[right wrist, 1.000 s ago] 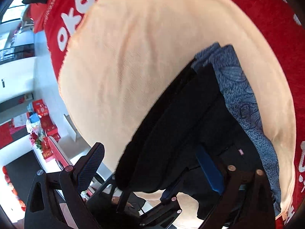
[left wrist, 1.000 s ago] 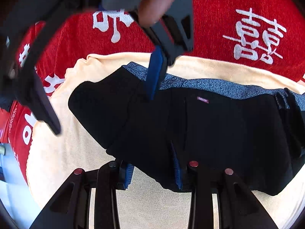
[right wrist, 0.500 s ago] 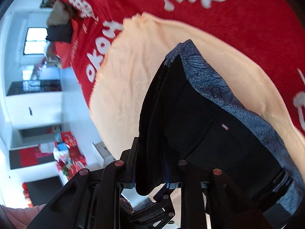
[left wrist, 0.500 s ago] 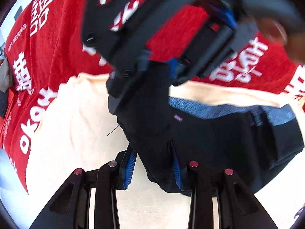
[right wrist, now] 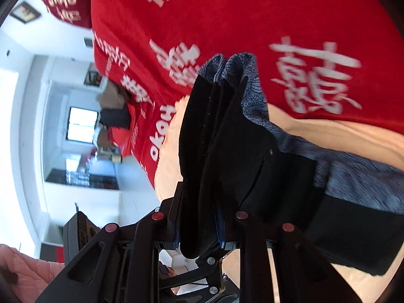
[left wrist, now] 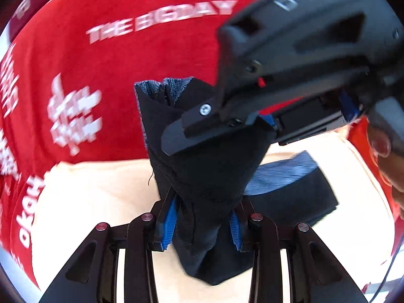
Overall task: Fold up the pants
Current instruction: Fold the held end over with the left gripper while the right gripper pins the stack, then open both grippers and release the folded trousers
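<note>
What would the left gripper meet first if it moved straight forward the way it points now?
The left gripper is shut on the pants, so cloth is already there. Beyond it, probably the right gripper, clamped on the same lifted fold; depth is unclear.

Your left wrist view looks forward along own jaws, very close to black pants (left wrist: 209,176) filling centre; right gripper (left wrist: 267,123) crosses its upper right. Your right wrist view sits rolled sideways, equally close, room at its left edge. Both share pants (right wrist: 227,156), cream towel (left wrist: 101,192) (right wrist: 328,131), red cloth (left wrist: 126,75) (right wrist: 227,20) with white lettering.
</note>
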Tool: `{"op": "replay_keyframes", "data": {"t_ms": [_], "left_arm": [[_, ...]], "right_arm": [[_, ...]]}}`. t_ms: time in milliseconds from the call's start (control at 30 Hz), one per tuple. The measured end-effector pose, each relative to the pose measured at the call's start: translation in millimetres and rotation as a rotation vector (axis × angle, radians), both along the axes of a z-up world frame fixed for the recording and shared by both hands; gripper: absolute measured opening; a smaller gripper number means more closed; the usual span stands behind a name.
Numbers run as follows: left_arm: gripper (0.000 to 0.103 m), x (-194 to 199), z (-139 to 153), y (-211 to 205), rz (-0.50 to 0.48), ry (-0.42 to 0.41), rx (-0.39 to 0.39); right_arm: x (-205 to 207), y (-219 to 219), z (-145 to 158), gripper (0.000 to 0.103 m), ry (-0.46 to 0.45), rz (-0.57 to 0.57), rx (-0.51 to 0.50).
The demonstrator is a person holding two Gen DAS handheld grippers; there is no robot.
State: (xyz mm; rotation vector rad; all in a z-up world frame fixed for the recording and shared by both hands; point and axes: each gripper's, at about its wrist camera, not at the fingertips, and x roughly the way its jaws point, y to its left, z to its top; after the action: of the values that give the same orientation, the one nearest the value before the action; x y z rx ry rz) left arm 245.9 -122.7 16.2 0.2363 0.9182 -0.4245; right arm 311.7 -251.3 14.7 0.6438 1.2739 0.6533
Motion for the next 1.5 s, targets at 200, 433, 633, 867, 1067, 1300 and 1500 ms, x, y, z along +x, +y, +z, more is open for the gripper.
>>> {"op": "replay_keyframes", "data": {"t_ms": [200,433,633,867,1067,1300,1500], "left_arm": [[0.036,-25,-21,-89,-0.163,0.025,0.061],[0.037,-55,-82,-162,-0.276,0.073,0.187],[0.042,-73,-121,-186,-0.315,0.084,0.285],[0.065,-84,-101,-169,-0.339,0.118,0.243],[0.067,-52,-72,-130,-0.134,0.151,0.156],[0.075,-1,-114,-130,0.108,0.377,0.005],[0.075,-5,-108,-150,0.068,0.361,0.015]], "right_arm": [[-46,-108,-21,0.026,0.003,-0.166,0.053],[-95,-189,-95,0.026,0.079,-0.317,0.082],[-115,-207,-147,0.026,0.152,-0.387,0.12],[-115,-211,-162,0.031,0.221,-0.391,0.129],[-105,-210,-173,0.033,0.25,-0.349,0.142],[-107,-206,-154,0.013,0.181,-0.312,0.141],[-116,-221,-146,0.013,0.167,-0.299,0.153]]}}
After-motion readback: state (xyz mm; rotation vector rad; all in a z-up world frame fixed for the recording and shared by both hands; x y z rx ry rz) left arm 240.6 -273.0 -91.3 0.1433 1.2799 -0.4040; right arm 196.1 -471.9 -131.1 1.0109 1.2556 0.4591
